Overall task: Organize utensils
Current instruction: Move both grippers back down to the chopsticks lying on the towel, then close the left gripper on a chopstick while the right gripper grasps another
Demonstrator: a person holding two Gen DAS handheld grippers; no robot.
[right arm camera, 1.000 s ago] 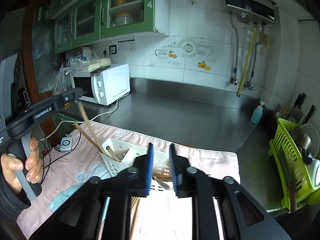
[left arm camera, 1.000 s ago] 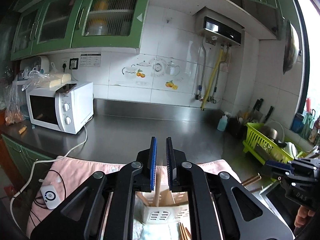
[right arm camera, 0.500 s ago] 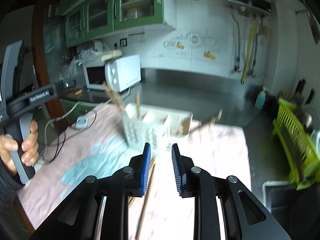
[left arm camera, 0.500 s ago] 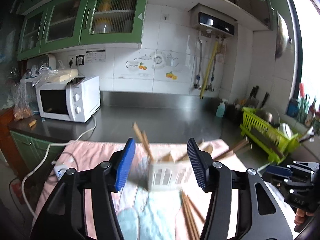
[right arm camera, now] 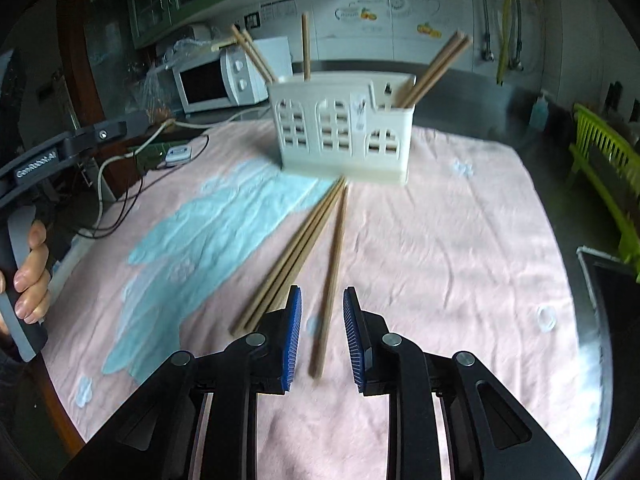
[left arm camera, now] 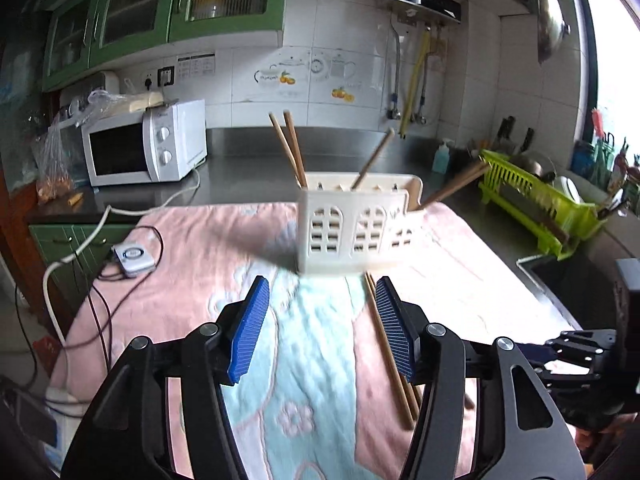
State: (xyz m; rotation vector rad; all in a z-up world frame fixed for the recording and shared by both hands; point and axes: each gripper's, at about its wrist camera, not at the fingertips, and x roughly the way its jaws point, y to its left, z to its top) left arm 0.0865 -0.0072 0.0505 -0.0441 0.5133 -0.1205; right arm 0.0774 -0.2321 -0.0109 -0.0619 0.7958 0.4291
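- Lowest in the right wrist view, the right gripper (right arm camera: 319, 320) has its blue pads a narrow gap apart, gripping nothing. One loose chopstick (right arm camera: 331, 276) lies on the cloth and runs up through that gap; whether the pads touch it cannot be told.
- Just left of it, a bundle of chopsticks (right arm camera: 288, 260) lies slanting up toward the base of the utensil holder (right arm camera: 344, 136).
- At the bottom of the left wrist view, the left gripper (left arm camera: 322, 328) is spread wide and empty, above the pale blue patch of the pink cloth (left arm camera: 192, 248).
- Only this view shows the right gripper's black body at the lower right edge; only the right wrist view shows the person's left hand (right arm camera: 30, 276) on the handle at the left edge.
- The white holder stands upright in mid-frame of both views, with chopsticks leaning out of it: a pair at the left, one in the middle, a pair at the right.
- Left of the cloth lie a white cord and a small white device (left arm camera: 134, 258).
- Beyond, a steel counter carries a white microwave (left arm camera: 144, 148) at left and a green dish rack (left arm camera: 536, 204) at right.
- Farthest are white tiled walls and green cabinets (left arm camera: 160, 4) in the upper left.
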